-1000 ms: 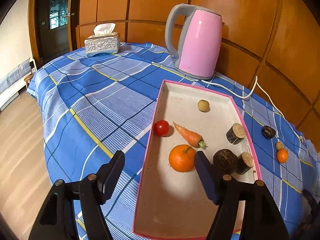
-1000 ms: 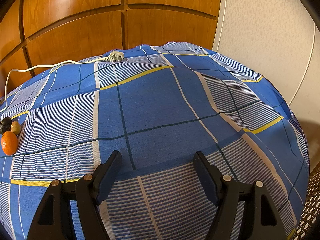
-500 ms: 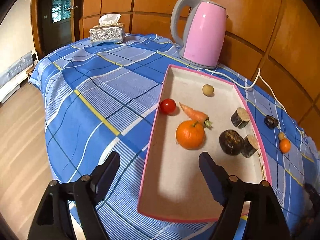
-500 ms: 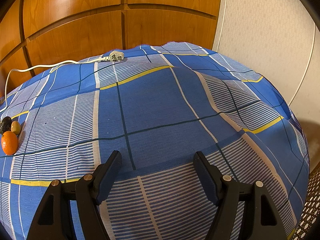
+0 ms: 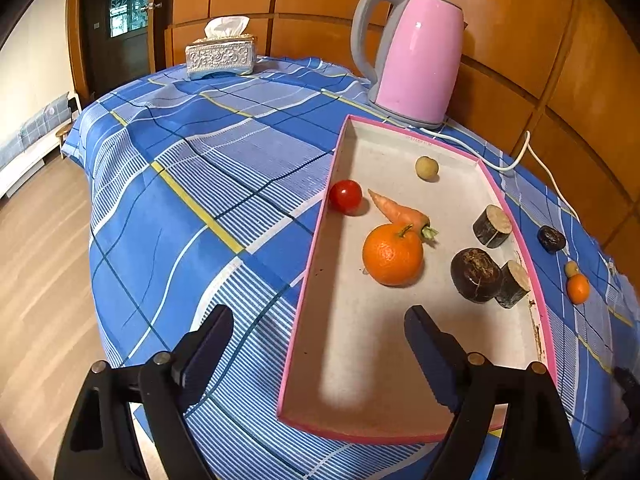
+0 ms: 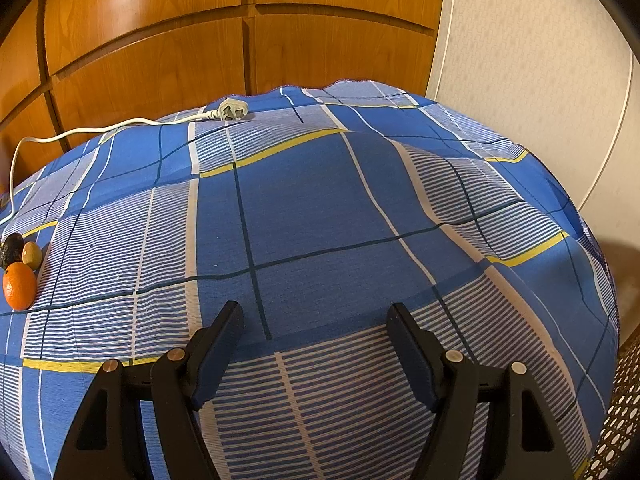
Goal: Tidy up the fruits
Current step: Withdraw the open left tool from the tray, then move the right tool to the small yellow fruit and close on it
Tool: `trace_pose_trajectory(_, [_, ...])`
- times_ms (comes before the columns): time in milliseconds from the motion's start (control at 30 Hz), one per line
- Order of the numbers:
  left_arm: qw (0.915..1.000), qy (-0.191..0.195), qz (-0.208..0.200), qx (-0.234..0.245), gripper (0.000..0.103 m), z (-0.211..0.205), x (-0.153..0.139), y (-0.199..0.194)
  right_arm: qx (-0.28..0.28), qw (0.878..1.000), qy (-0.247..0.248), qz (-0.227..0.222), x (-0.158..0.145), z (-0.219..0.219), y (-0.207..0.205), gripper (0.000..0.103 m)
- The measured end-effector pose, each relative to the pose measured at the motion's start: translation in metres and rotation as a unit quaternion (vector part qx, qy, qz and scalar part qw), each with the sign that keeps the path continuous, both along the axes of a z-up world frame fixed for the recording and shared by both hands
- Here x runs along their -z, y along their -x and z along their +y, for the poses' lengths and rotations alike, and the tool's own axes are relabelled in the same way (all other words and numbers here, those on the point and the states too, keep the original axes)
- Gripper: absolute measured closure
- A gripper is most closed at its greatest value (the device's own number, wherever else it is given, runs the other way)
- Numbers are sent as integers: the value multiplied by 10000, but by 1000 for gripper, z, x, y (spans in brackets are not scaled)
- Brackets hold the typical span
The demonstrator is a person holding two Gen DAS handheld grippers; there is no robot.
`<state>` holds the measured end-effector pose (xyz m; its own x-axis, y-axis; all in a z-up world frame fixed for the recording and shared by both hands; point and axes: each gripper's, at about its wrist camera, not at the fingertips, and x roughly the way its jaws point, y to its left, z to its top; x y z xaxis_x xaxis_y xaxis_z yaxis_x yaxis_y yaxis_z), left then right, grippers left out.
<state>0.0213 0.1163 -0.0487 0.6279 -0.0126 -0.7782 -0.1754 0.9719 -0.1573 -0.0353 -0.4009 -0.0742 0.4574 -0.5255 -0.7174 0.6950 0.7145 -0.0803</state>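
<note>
Pink-rimmed tray [image 5: 320, 264] — laid on a blue plaid tablecloth [image 5: 208, 184], long axis running from near to far. Held within it: a large orange [image 5: 393, 255] near the middle, a carrot [image 5: 398, 213] just behind it and seemingly touching it, a red tomato [image 5: 345, 196] against the left wall, a small tan round fruit [image 5: 427, 167] toward the far end. Along the right wall three dark items are grouped: a cut log-like piece [image 5: 492, 226], a dark round fruit [image 5: 476, 274] and a second cut piece [image 5: 513, 283] pressed against it.

Outside the tray, on the cloth to the right: a dark wrinkled fruit [image 5: 551, 239], a small tan fruit [image 5: 571, 268] and a small orange [image 5: 578, 288], the last two side by side.

A pink kettle [image 5: 416, 60] is stood just beyond the tray's far end, its white cord [image 5: 520, 156] trailed off right to a plug [image 6: 234, 110]. A tissue box [image 5: 221, 58] is set at the far left.

Left gripper [image 5: 320, 336] — jaws have just been opening and are spread wide, nothing gripped; the tray's near left wall is straddled from above, the large orange lying ahead of the fingers.

Right gripper [image 6: 316, 334] — jaws parted, nothing between them, bare cloth below.
</note>
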Motion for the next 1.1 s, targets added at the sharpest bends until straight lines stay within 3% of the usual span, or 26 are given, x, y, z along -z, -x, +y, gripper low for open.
trace_pose_trajectory(200, [10000, 43, 38, -31, 15, 3, 3, -1, -9, 9995, -229, 209, -4, -6, -7, 28])
trace_pose_trajectory(300, [10000, 36, 72, -22, 15, 3, 5, -1, -284, 9979, -557, 154, -11, -4, -13, 28])
trace_pose_trajectory(400, [10000, 29, 80, -5, 15, 2, 5, -1, -786, 9952, -572, 51, -20, 13, -25, 28])
trace_pose_trajectory(633, [9999, 26, 104, 8, 15, 2, 6, -1, -2342, 9672, -962, -180, -43, 73, -76, 32])
trace_pose_trajectory(767, [10000, 4, 64, 26, 15, 0, 4, -1, -2760, 9522, -1278, -283, -55, 99, -114, 37])
trace_pose_trajectory(833, [10000, 8, 82, 33, 15, 0, 5, -1, -2973, 9442, -1411, -167, -55, 113, -137, 37])
trace_pose_trajectory(967, [9999, -15, 127, 22, 15, 2, 7, -1, -3081, 9425, -1222, 435, -36, 135, -175, 37])
trace_pose_trajectory(1000, [9999, -22, 121, 16, 15, 2, 6, -1, -3044, 9426, -1210, 647, -27, 137, -184, 42])
trace_pose_trajectory(1033, [9999, -33, 117, 14, 15, 2, 6, -1, -3047, 9414, -1219, 774, -20, 138, -189, 61])
trace_pose_trajectory(1100, [9999, -44, 116, 4, 15, 3, 7, -1, -3056, 9391, -1202, 1015, -8, 140, -198, 71])
